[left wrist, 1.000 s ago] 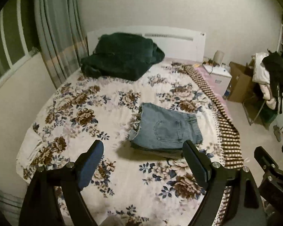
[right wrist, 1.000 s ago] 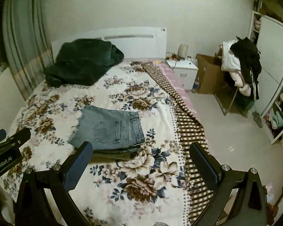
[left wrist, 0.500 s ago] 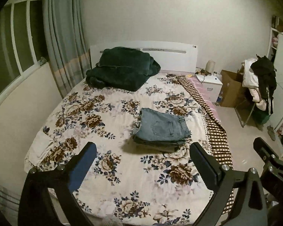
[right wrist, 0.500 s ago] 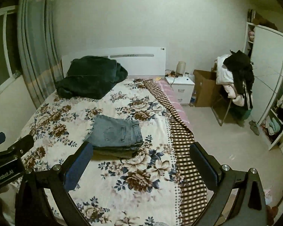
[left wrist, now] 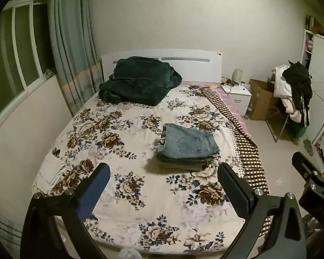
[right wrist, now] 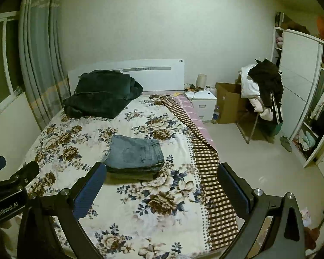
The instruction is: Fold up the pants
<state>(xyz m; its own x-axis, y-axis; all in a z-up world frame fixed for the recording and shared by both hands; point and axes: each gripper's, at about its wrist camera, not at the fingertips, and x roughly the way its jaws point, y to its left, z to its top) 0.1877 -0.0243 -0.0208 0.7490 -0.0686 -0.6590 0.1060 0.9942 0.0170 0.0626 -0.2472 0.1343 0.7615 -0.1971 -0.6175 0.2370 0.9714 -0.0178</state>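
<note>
Folded blue jeans (left wrist: 189, 143) lie on top of a small stack of folded pants on the floral bedspread (left wrist: 123, 151), right of the bed's middle. They also show in the right wrist view (right wrist: 136, 153). My left gripper (left wrist: 162, 185) is open and empty, held back above the foot of the bed, well short of the stack. My right gripper (right wrist: 162, 185) is open and empty, also back from the stack. A folded cream garment (left wrist: 50, 170) lies at the bed's left edge.
A dark green blanket (left wrist: 138, 81) is piled at the headboard. A checked cloth (right wrist: 207, 168) runs down the bed's right edge. A white nightstand (right wrist: 203, 102), a cardboard box (right wrist: 227, 102), a clothes-laden chair (right wrist: 263, 90) and a wardrobe (right wrist: 300, 99) stand to the right. Window and curtain are left.
Both grippers have pulled back and up from the bed, so the folded jeans look smaller and farther away. The jeans have not moved. Both stay open.
</note>
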